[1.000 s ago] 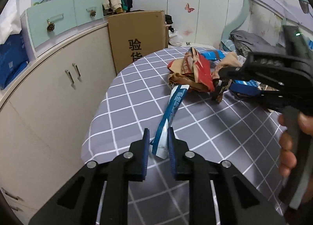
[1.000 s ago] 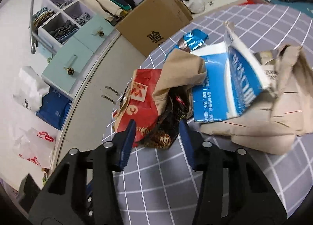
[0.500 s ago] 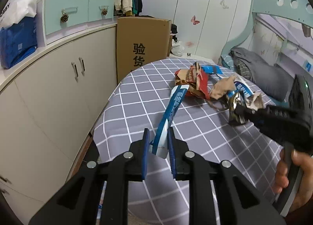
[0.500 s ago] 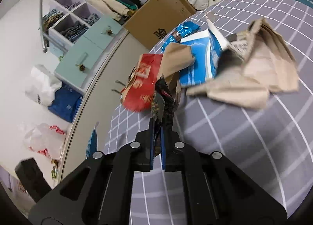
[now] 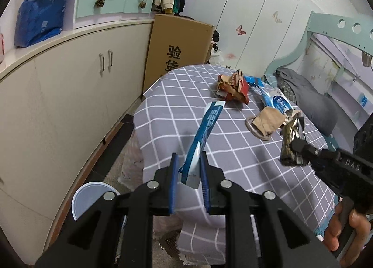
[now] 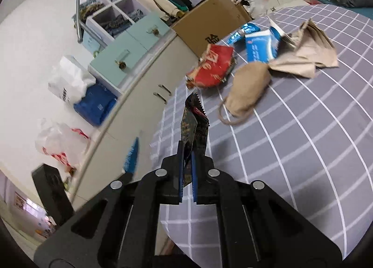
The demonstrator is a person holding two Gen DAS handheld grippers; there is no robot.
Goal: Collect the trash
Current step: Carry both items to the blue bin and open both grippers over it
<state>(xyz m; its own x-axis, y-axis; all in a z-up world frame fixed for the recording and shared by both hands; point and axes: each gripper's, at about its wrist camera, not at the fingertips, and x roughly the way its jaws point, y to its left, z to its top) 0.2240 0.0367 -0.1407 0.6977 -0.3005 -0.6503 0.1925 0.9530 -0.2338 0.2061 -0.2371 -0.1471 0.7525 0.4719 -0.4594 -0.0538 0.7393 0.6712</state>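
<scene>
Wrappers were in hand on both sides. The left gripper point(image 5: 188, 180) had its jaws clamped on the lower end of a long blue wrapper point(image 5: 205, 137), which stuck up and forward over the near edge of the table point(image 5: 177, 95). The right gripper point(image 6: 186, 174) had its jaws pinched nearly together on a dark crinkled wrapper point(image 6: 193, 125), and that piece hung clear of the checked cloth. Both pieces looked lifted off the table, so the step in hand was judged to be the carry to a bin.

A pale round container point(image 5: 91, 200) stood on the floor beside the table, below the left gripper; it may have been the bin, though its inside was not visible. To do the carry well, both grips should have been kept firm, since each piece was thin and held only by one end. The long blue wrapper could catch the table edge if swung low.

More trash lay on the table: a red wrapper point(image 6: 214, 67), a blue-and-white carton point(image 6: 261, 45) and brown paper point(image 6: 251, 84), well apart from both grippers.
</scene>
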